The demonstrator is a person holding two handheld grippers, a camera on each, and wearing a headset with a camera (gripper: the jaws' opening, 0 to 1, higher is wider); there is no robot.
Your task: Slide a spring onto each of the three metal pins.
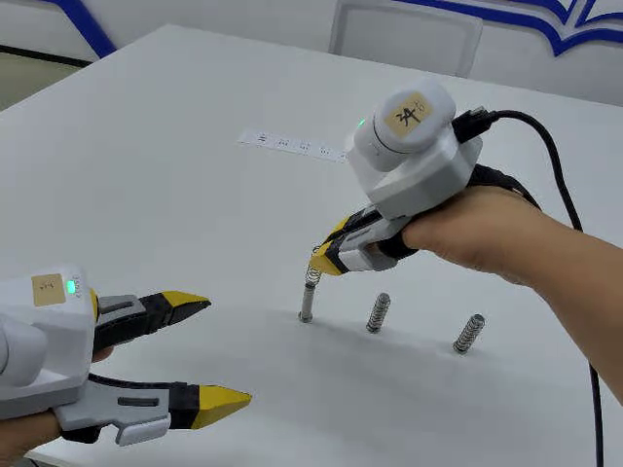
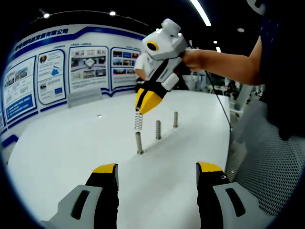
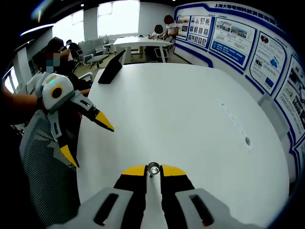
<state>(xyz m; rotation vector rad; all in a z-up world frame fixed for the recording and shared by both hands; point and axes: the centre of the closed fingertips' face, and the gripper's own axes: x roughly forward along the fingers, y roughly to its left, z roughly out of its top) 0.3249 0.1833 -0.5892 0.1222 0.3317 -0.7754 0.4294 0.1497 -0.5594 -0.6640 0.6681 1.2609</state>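
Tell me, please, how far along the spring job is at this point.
Two of three look done: the middle spring and the end spring each sit down over a pin. In hand: the right gripper is shut on the third spring, held at the top of the last pin. Left to do: slide it down and let go. The left gripper is open, holding nothing.

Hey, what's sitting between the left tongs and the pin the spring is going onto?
Only bare white table. In the left gripper view, nothing stands between the left tongs and that pin.
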